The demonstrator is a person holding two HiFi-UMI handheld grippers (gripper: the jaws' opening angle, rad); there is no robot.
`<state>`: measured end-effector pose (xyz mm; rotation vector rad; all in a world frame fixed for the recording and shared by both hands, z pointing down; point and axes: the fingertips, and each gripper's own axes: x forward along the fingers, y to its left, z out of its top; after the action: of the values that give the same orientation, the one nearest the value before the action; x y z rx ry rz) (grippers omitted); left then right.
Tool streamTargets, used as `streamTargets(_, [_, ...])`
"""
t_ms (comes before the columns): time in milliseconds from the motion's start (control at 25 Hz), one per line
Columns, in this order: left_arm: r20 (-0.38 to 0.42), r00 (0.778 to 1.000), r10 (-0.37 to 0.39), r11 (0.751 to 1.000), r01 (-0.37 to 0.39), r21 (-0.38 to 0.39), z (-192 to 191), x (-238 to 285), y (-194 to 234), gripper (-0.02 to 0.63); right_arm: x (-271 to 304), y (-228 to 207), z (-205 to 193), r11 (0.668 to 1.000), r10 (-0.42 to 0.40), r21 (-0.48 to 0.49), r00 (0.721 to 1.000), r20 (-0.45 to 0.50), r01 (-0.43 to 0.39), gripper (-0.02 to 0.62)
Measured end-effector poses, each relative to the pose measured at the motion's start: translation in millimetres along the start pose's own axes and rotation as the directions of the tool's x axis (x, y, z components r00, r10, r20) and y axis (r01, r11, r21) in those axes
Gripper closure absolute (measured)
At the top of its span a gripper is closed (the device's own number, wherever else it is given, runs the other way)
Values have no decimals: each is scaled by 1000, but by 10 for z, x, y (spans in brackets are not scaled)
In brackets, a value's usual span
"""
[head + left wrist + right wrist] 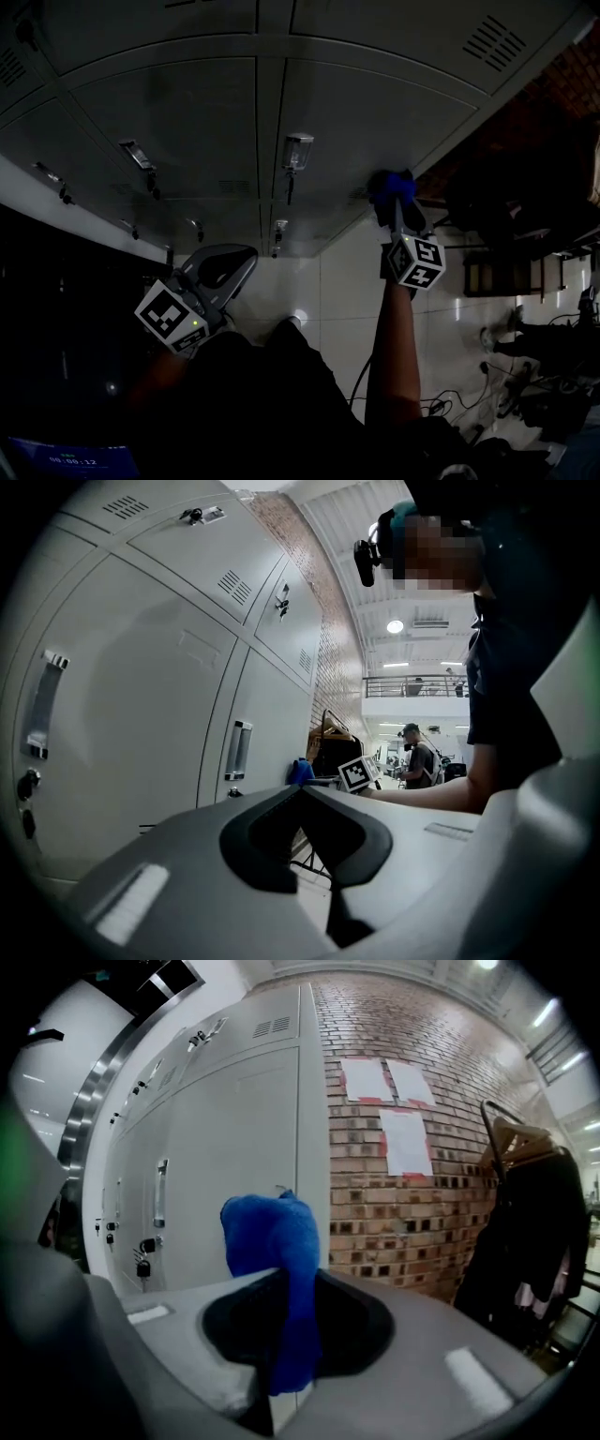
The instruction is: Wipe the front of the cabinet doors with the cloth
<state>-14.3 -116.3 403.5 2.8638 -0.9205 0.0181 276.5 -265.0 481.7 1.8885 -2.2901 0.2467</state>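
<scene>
Right gripper (394,208) clamped on blue cloth (389,186) beside grey cabinet doors (366,112), centre right, left gripper (223,269) closed, empty, lower left

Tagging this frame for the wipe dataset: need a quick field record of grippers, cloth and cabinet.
right gripper: jaws shut on blue fabric cloth
left gripper: jaws together, empty, held back from the doors
cloth position: bunched, sticks out past the jaws, in front of the grey metal cabinet doors, near the end by the red brick wall
contact: cannot tell whether the cloth touches a door
</scene>
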Motion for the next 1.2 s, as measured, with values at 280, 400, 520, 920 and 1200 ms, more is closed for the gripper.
streamTargets(280, [-3, 999, -37, 999, 37, 0, 0, 40, -55, 605, -245, -75, 1, 999, -30, 11, 999, 22, 30, 526])
streamTargets(400, [1, 999, -41, 999, 41, -5, -12, -6, -35, 604, -316, 314, -35, 999, 42, 18, 999, 33, -43, 526])
streamTargets(520, [9, 999, -40, 999, 40, -9, -22, -91, -11, 605, -318, 842, -174, 990, 139, 36, 990, 20, -139, 526])
streamTargets(920, [17, 1000, 4, 1000, -4, -16, -100, -382, 90, 604, -229, 2343, -365, 920, 391, -17, 920, -38, -392, 526])
streamTargets(1200, [18, 999, 48, 999, -48, 0, -161, -418, 188, 604, -32, 2780, -416, 894, 444, -33, 893, -71, -447, 526])
